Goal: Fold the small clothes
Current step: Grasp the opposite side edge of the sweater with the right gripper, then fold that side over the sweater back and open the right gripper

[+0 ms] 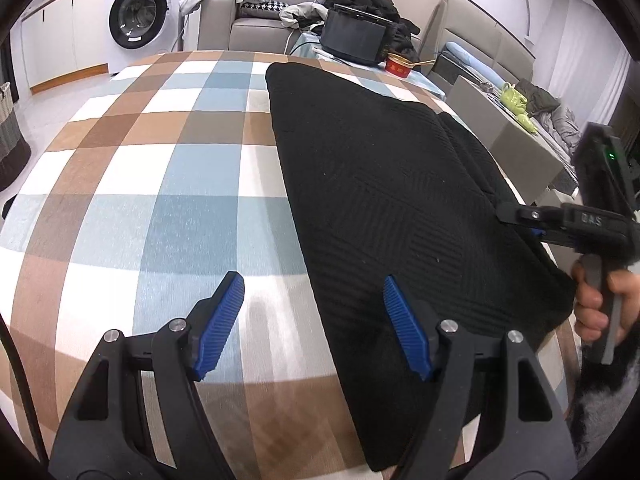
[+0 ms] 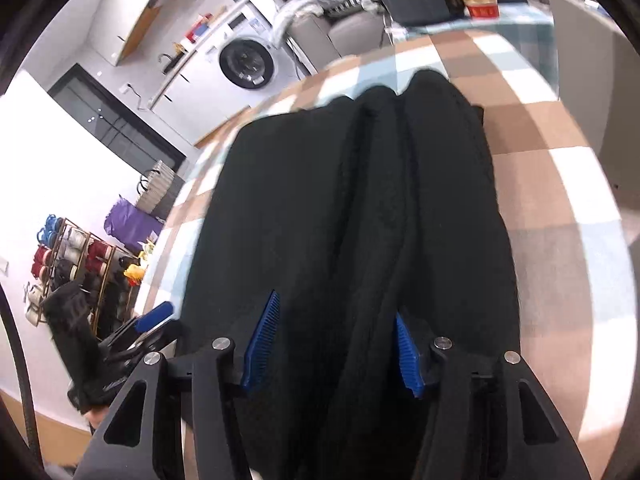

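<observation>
A black ribbed garment (image 1: 384,184) lies folded lengthwise on the checked tablecloth (image 1: 168,184). My left gripper (image 1: 312,278) hovers open at its near left edge, one blue pad over the cloth and the other over the black fabric. In the right wrist view the garment (image 2: 320,184) runs away from me in long folds. My right gripper (image 2: 336,306) stands open above it, a raised fold lying between the pads (image 2: 262,344) without being pinched. The left wrist view shows the right gripper (image 1: 516,218) at the garment's right edge, held by a hand (image 1: 600,304).
A black box-shaped appliance (image 1: 354,36) and a red bowl (image 1: 398,66) stand at the table's far end. Behind are a grey sofa (image 1: 248,28) with clothes, a washing machine (image 1: 138,20) and a bed at the right. A shoe rack (image 2: 76,256) stands on the floor.
</observation>
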Demonstrator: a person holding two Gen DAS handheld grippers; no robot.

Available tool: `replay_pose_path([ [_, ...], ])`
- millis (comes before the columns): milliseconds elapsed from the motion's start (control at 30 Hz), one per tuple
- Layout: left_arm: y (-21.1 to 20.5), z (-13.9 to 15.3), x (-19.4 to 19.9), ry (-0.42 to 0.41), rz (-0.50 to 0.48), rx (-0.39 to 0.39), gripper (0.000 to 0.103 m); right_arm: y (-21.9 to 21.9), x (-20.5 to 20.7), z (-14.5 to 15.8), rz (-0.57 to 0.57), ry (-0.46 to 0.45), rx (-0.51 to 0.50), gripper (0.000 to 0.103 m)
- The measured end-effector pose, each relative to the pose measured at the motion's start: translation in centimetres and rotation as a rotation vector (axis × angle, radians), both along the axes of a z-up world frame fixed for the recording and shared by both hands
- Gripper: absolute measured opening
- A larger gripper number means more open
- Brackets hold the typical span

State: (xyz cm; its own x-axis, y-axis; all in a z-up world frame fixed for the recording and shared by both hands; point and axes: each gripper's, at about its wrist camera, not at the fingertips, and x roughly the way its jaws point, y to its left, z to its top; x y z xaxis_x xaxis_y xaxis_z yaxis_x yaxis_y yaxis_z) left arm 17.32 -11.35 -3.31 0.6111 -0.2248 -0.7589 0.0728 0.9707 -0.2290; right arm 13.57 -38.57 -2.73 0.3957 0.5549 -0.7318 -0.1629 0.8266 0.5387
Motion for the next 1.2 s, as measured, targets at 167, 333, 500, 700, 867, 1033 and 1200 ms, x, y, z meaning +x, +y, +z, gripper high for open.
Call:
replay_pose_path([
  [167,0.0,-0.2,1.2,0.01,-0.001,0.002,0.07,1.0,2.7,0.0,0.049,-0.002,-0.003,0.055],
  [333,0.1,-0.8,2.4,0.027,0.006,0.004,0.07,3.0,2.3,0.3,0.098,-0.069,-0.165,0.02],
  [500,0.4,-0.3,2.5,0.011,0.015,0.01,0.07,3.4,0.2,3.0,0.094,-0.193,-0.238,0.01],
  [700,-0.1,0.4,2.2,-0.006,0.011,0.014,0.07,1.9,-1.6,6.3,0.033,-0.274,-0.347,0.009],
  [867,-1.1,-0.5,2.7,0.031,-0.012,0.014,0.07,0.1,-0.2,2.3,0.001,-0.17,-0.386,0.011],
  [1033,-1.9,-1.4,4.0,0.064,-0.04,-0.017,0.07,-1.8,-0.5,1.6,-0.059,-0.14,-0.408,0.059],
  [1200,-3.0,-1.5,5.1,0.058,-0.073,-0.042,0.056,-3.9,-1.1,0.4,-0.077,-0.088,-0.334,0.057],
])
